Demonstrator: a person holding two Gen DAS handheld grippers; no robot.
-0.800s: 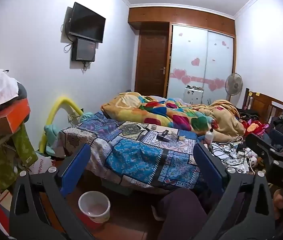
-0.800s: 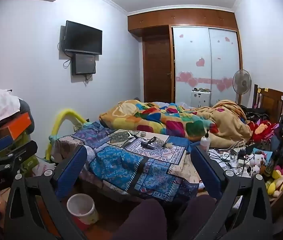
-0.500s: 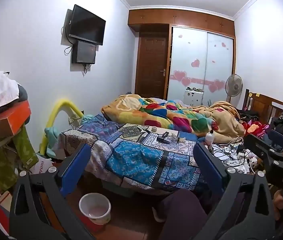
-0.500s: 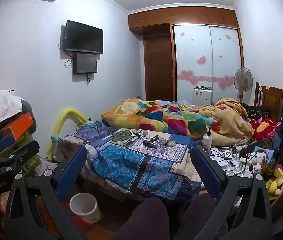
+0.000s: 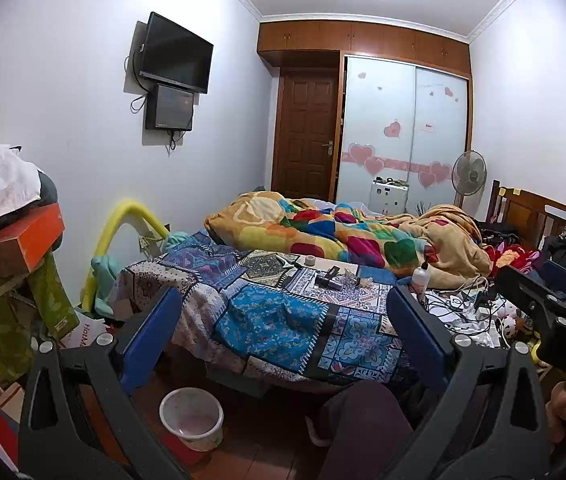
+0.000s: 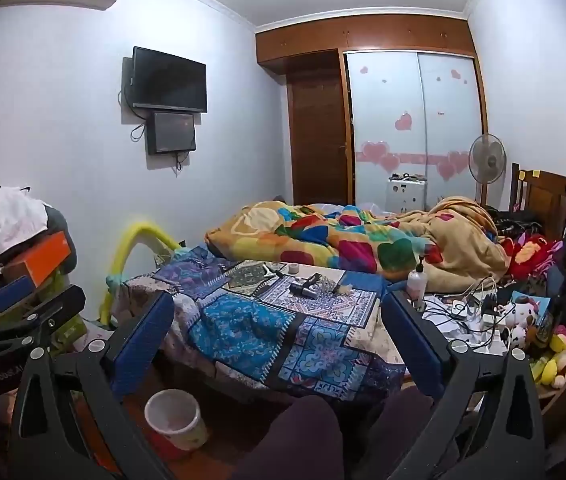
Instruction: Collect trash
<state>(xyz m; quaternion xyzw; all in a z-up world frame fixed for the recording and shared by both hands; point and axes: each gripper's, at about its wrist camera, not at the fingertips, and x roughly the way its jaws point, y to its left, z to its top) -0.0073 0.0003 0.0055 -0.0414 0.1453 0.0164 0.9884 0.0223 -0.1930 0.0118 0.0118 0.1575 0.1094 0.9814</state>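
A small white waste bin stands on the floor at the foot of the bed; it also shows in the right wrist view. Small loose items and crumpled scraps lie on the patterned blue bedspread, also in the right wrist view. My left gripper is open and empty, held well short of the bed. My right gripper is open and empty too; it shows at the right edge of the left wrist view.
A colourful quilt is heaped at the far end of the bed. Cables, a white bottle and toys clutter the right side. Boxes and clothes pile up at left. A knee is below the grippers.
Both grippers have tilted slightly upward and the view has drifted a little; the bed and bin sit lower in the frames. Jaws stay open.
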